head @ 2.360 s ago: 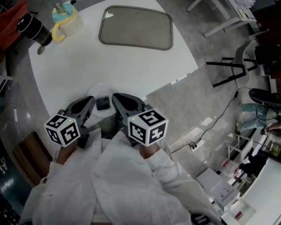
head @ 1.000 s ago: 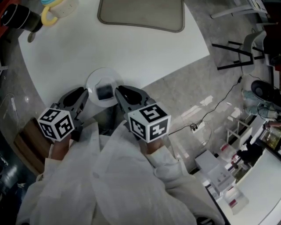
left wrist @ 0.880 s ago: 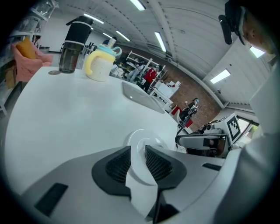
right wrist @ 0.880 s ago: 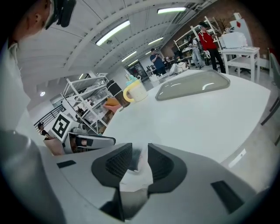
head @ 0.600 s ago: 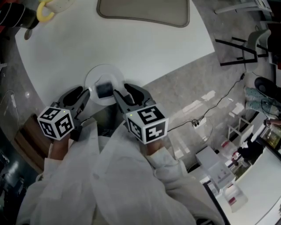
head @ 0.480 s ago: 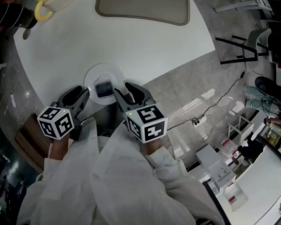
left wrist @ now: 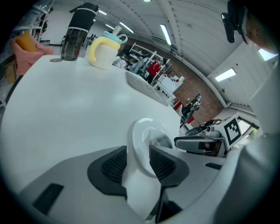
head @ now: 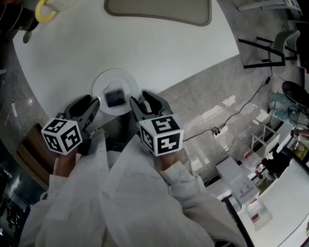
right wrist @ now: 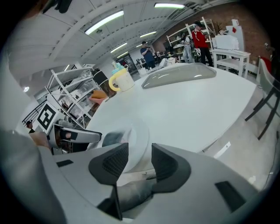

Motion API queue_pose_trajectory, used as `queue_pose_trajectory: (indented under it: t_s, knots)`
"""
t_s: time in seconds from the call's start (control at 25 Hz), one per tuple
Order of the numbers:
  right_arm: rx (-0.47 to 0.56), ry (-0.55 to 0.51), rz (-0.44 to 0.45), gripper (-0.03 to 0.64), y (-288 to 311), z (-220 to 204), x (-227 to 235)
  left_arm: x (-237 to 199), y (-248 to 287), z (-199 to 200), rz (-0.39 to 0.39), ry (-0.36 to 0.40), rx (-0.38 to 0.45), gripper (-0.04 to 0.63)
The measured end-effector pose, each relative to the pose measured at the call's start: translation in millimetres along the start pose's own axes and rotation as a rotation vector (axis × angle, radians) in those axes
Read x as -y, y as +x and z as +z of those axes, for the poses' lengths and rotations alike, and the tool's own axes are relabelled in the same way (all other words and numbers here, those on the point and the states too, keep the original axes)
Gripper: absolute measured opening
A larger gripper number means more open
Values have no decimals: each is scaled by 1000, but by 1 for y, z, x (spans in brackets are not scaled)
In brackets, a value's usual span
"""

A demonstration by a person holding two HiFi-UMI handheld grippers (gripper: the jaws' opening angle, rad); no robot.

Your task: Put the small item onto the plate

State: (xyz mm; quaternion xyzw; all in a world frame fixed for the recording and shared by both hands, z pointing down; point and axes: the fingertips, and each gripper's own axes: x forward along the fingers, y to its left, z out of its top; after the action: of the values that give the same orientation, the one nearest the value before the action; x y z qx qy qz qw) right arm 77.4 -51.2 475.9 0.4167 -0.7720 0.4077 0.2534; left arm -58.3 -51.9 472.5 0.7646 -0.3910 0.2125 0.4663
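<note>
Table (head: 145, 53): white, curved near edge.
Left gripper (head: 87, 102): jaws just been opening, now wide; plate's left rim between them, ungripped.
Right gripper (head: 142, 99): same, astride plate's right rim.
Plate (head: 104, 79): white, at table's near edge.
Small item (head: 114, 98): dark, lying on plate.

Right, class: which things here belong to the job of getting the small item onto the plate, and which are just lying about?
Belong to the job:
white plate
small dark item, lying on it
left gripper and right gripper, jaws just opened, plate rim between each pair

Just lying about:
grey tray
yellow-handled cup
black bottle
</note>
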Motion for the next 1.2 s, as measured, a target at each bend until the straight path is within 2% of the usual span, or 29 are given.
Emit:
queue_pose_trajectory:
  t_s: [0.32, 0.52, 0.88, 1.2]
  knots:
    - [-17, 0, -2, 153, 7, -5, -5, 1, 1, 1, 3, 9, 4, 143]
    - [-10, 9, -7, 152, 6, -6, -4, 2, 0, 1, -12, -35, 6, 143]
    - [-8, 34, -15, 141, 7, -6, -2, 7, 3, -1, -44, -17, -22, 143]
    - [1, 60, 4, 94, -1, 0, 2, 12, 0, 4, -9, 12, -33, 143]
